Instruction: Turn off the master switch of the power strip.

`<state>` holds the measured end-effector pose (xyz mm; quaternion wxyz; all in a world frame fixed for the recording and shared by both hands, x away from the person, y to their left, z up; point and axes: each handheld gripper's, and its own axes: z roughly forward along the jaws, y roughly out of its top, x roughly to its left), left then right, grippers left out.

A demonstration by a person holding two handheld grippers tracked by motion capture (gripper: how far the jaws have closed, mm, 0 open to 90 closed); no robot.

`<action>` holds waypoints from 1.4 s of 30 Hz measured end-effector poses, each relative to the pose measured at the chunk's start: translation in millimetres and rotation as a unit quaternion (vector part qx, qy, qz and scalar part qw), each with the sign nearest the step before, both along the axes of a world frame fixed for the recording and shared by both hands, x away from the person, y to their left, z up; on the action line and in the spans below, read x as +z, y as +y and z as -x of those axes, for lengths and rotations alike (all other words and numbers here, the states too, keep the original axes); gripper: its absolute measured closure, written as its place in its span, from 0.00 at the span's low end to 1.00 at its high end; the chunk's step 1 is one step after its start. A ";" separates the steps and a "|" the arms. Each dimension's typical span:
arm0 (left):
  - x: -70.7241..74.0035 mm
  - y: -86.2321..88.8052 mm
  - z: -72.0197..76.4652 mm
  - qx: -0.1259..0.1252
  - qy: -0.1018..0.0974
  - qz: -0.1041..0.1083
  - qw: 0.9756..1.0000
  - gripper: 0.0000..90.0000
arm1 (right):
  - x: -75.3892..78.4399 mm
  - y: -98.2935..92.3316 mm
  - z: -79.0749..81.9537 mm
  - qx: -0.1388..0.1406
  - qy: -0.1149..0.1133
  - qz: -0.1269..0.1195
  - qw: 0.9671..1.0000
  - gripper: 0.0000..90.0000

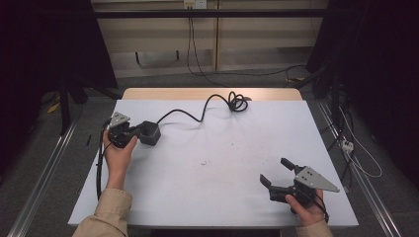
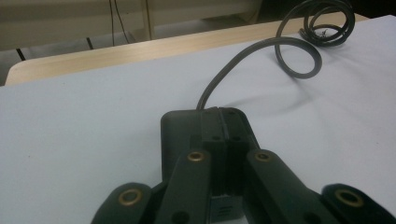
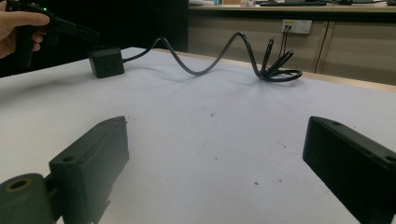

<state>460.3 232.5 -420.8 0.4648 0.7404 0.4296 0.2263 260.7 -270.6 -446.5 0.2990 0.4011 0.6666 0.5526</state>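
A black power adapter block [image 1: 149, 132] sits at the table's left, and its dark cable [image 1: 197, 116] runs back to a loose coil [image 1: 237, 102] near the far edge. My left gripper [image 1: 140, 130] is held just over the block's near side. In the left gripper view its jaws [image 2: 224, 122] are pressed together with nothing between them, over the block [image 2: 177, 135]. My right gripper [image 1: 274, 170] stands open near the front right, its jaws [image 3: 215, 135] wide apart over bare table. From there the block [image 3: 106, 60] and cable [image 3: 196, 70] lie far off.
The white table top [image 1: 222, 163] has a wooden strip [image 1: 197, 94] along its far edge. Floor cables [image 1: 356, 148] and a wall socket lie beyond the table. Dark curtains hang at both sides.
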 end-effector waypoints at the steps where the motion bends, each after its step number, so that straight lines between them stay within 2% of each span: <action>1: -0.2 -0.2 -0.1 0.000 0.000 -0.001 1.000 1.00 | 0.0 0.0 -0.1 0.001 0.000 0.000 1.000 0.07; 11: -3.0 0.2 -1.3 0.004 0.003 -0.015 1.000 1.00 | -0.3 0.1 -0.2 0.001 0.000 -0.001 1.000 0.07; 42: -4.0 -3.8 0.3 0.017 0.006 -0.027 0.999 1.00 | 0.3 -0.2 0.6 0.001 0.000 0.000 1.000 0.07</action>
